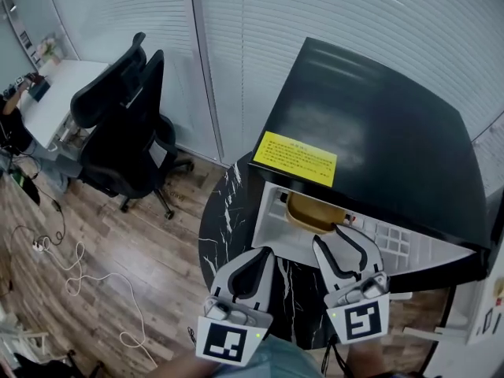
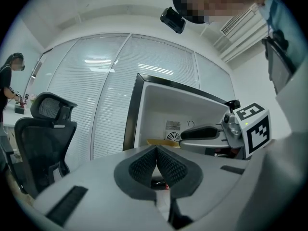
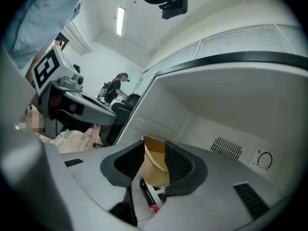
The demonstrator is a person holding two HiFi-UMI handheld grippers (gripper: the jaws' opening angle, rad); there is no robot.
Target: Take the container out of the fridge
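Container (image 3: 155, 166), a tan paper bowl, stands just inside the open fridge (image 1: 378, 132), its near wall caught between the jaws of my right gripper (image 1: 340, 239). Those jaws are spread wide and not yet clamped. One pad (image 3: 182, 163) appears to lie against the bowl, and the other pad (image 3: 126, 160) stands off with a gap, so I have hold of nothing. My left gripper (image 1: 262, 252) hovers in front of the fridge, left of its opening, with its jaws pressed together on nothing.

To do this step well, I judge that I should push the right jaws a little deeper over the rim. That way the pads take the wall below the lip and not the bare edge. I should close gently, since a thin paper wall would likely buckle under a hard squeeze. I cannot tell whether the bowl has anything in it, so I would keep it level, lift it slightly and draw it straight out of the opening. The left gripper should stay clear of that path.

The fridge is black, with a yellow label (image 1: 295, 158) on top near its front edge, and sits on a dark marbled table (image 1: 216, 227). An office chair (image 1: 126, 132) stands well to the fridge's left.
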